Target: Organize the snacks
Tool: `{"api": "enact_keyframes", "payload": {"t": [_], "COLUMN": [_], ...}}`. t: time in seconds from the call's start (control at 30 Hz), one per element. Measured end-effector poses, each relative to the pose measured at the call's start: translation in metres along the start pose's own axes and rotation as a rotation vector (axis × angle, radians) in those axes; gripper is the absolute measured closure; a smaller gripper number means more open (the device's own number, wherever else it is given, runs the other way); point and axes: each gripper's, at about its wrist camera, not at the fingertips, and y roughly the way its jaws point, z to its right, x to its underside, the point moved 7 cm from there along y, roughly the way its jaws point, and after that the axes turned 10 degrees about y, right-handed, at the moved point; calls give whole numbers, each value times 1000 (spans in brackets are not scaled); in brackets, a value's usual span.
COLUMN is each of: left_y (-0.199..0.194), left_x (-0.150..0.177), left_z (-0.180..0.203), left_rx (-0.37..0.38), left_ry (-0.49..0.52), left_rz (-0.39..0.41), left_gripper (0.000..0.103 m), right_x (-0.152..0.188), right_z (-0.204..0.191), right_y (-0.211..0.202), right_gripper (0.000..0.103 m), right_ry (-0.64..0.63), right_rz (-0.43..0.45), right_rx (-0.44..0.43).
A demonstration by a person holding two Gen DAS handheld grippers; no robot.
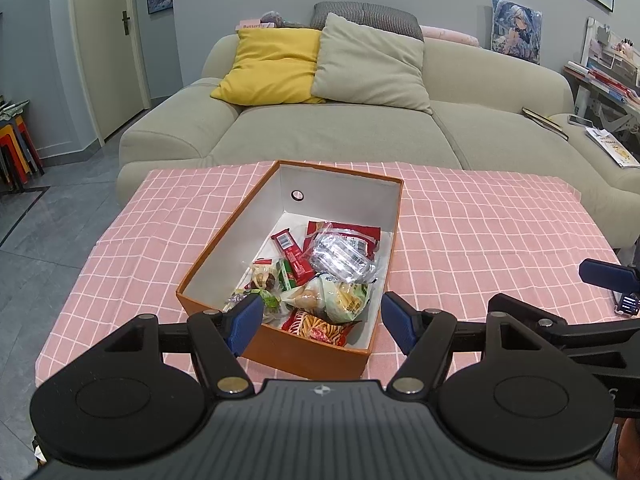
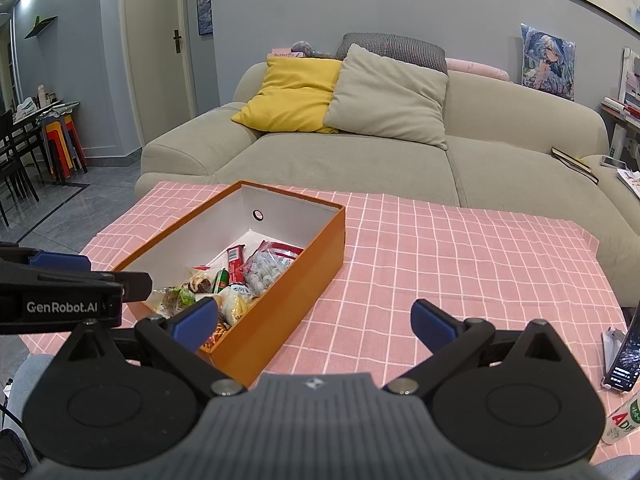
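Snacks (image 1: 320,280) lie heaped in the near end of an orange box (image 1: 224,240) with a white inside, which stands on a pink checked tablecloth (image 1: 480,224) at the centre of the left wrist view and at centre left of the right wrist view. Among the packets are a red bar wrapper with a barcode (image 1: 292,254), a clear bag of wrapped sweets (image 1: 342,258) and a green-and-yellow bag (image 1: 344,300); their print is too small to read.

"GenRobot.AI" stands in white on the black body of the left gripper at the left edge of the right wrist view. A pink item behind the yellow cushion (image 1: 272,66) reads "Butterfly".

Left gripper (image 1: 322,318) is spread wide above the box's near end, holding nothing; whether it touches the box I cannot tell. Right gripper (image 2: 314,322) is likewise spread wide and empty, its left finger (image 2: 196,316) over the box's near corner and its right finger over the cloth.
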Motion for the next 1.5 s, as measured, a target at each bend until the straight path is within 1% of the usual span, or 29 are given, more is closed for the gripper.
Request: {"api": "enact_keyframes", "payload": {"t": [0.8, 1.1, 1.23, 1.5], "left_y": [-2, -4, -5, -3], "left_x": [-3, -5, -5, -4], "left_z": [-7, -9, -10, -9], "left_rx": [-16, 21, 12, 10], "left_ry": [40, 16, 16, 19], "left_rz": [11, 39, 47, 37], "left_gripper": [23, 23, 23, 23], "right_x": [0, 0, 0, 0], "right_z": [0, 0, 0, -1], "right_y": [0, 0, 0, 0], "right_gripper": [4, 4, 4, 4], "right_ry": [0, 0, -1, -1], "right_rz": [1, 1, 2, 3], "right_rx": [-1, 1, 1, 3]}}
